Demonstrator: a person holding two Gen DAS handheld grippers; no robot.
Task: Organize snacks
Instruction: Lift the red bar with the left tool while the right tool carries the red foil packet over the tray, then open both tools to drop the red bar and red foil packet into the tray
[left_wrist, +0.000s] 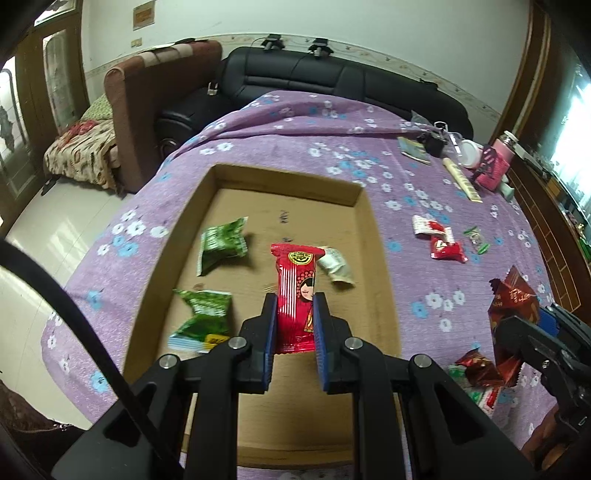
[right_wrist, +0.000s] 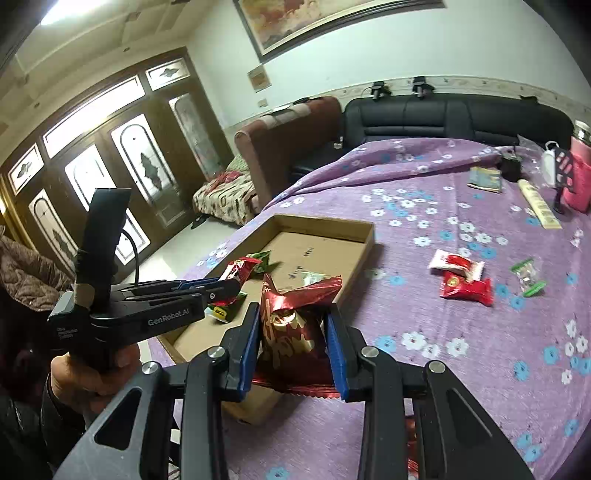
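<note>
Three snacks already lie in your cardboard tray (left_wrist: 192, 206). Your left tool (left_wrist: 294, 325) is clamped on a red packet (left_wrist: 297, 291) above it; your right tool (right_wrist: 293, 343) grips a dark-red pouch (right_wrist: 291, 325). Several wrappers (right_wrist: 461, 277) wait on the purple cloth (right_wrist: 424, 369).

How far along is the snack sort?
Done: two green packets and a pale one lie in the cardboard tray. In hand: left gripper clamps a red packet above the tray; right gripper grips a dark red foil packet. Left: red-and-white packets and a clear green-ended one on the purple cloth.
</note>
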